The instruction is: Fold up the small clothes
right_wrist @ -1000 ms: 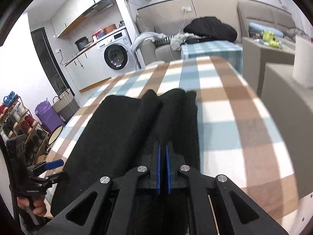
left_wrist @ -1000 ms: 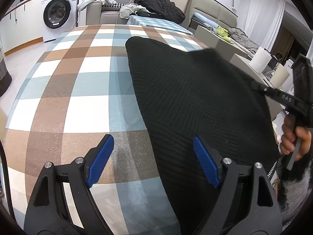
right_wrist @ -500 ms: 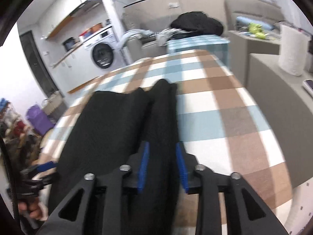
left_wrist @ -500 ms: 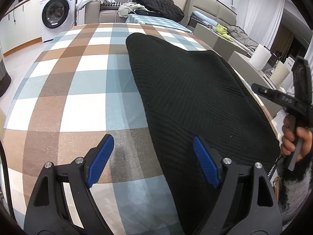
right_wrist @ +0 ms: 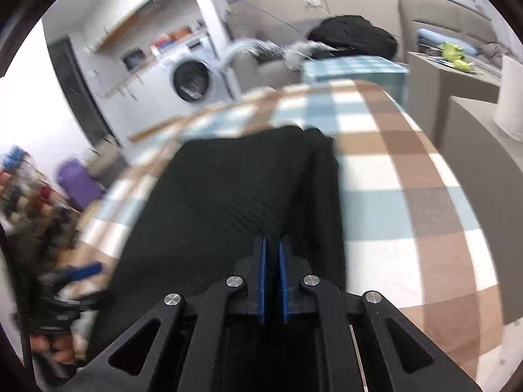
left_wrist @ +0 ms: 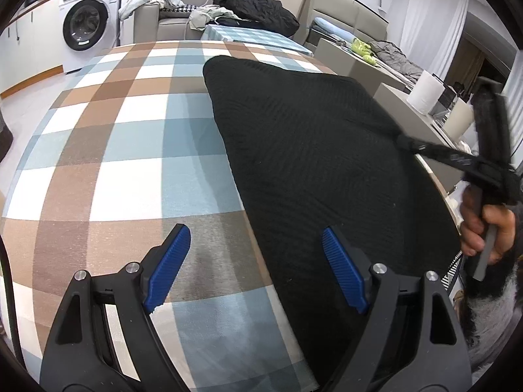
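My right gripper [right_wrist: 271,251] has its blue fingers [right_wrist: 261,261] closing on a raised fold of the black knit [right_wrist: 228,202], the cloth pinched between them; the knit lies across the checked surface [right_wrist: 408,189], its right edge doubled over; far left, blurred, I see my left gripper [right_wrist: 75,274] with a hand [right_wrist: 55,346] beneath; a washer [right_wrist: 191,80] stands behind.

One black knit garment [left_wrist: 320,163], two tongs [left_wrist: 258,271]
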Tool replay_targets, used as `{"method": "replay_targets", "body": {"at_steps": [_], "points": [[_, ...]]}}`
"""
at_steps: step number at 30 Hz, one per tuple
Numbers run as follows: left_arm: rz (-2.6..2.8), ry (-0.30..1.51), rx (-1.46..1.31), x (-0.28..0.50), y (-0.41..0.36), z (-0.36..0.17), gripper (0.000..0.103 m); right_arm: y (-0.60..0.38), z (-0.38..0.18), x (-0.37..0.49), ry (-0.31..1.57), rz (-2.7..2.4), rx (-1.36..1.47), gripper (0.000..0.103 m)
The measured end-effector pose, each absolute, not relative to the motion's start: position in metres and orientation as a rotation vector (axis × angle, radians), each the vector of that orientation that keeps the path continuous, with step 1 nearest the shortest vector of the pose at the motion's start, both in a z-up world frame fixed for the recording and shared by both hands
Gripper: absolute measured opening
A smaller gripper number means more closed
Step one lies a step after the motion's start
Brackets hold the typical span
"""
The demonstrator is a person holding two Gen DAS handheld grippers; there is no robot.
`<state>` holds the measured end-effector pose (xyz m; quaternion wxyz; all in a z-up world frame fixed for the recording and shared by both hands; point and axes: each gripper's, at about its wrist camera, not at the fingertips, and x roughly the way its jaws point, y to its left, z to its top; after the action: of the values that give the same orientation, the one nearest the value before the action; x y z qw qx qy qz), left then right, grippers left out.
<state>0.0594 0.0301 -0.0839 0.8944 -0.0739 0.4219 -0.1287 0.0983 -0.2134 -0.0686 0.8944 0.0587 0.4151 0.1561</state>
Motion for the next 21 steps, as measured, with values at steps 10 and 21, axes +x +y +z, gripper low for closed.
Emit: {"method": "replay_targets", "body": {"at_steps": [10, 21], "points": [[-0.269, 0.887, -0.146, 0.051, 0.028, -0.088, 0.081, -0.242, -0.068, 0.044, 0.922, 0.531, 0.239, 0.031], [-0.281, 0.903, -0.11, 0.037, 0.023, -0.095, 0.081, -0.235, -0.07, -0.023, 0.843, 0.686, 0.094, 0.005]]}}
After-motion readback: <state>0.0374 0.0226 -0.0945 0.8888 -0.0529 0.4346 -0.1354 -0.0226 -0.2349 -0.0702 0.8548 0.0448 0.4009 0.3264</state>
